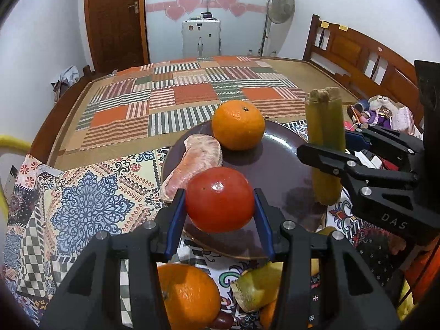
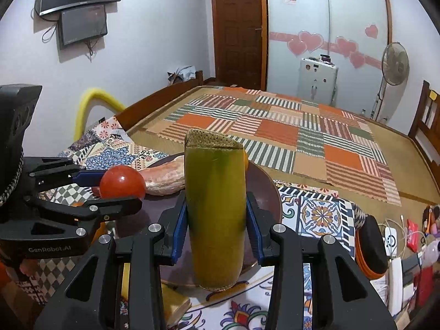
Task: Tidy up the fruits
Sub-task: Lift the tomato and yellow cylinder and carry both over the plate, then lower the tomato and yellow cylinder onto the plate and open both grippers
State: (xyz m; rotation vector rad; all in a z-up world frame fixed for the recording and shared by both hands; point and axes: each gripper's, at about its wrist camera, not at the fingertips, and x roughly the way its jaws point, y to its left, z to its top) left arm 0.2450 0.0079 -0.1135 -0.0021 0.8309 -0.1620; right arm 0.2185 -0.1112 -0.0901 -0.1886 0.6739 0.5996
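My left gripper (image 1: 220, 206) is shut on a red tomato-like fruit (image 1: 220, 199) and holds it above the near rim of a dark brown plate (image 1: 277, 162). On the plate lie an orange (image 1: 238, 125) and a pinkish peeled fruit piece (image 1: 192, 162). My right gripper (image 2: 216, 220) is shut on an upright green-yellow cut stalk (image 2: 216, 214), held over the plate's right edge (image 2: 271, 195). The stalk (image 1: 326, 143) and right gripper (image 1: 327, 159) show at the right of the left wrist view. The left gripper (image 2: 110, 189) with the red fruit (image 2: 122, 183) shows at the left of the right wrist view.
Below the left gripper lie another orange (image 1: 187, 297) and a yellow-green fruit piece (image 1: 258, 286) on a patterned cloth (image 1: 90, 200). A patchwork mat (image 1: 192, 96) covers the bed beyond. Wooden headboard (image 1: 357, 55) at right, clutter and toys (image 1: 382, 112) beside it.
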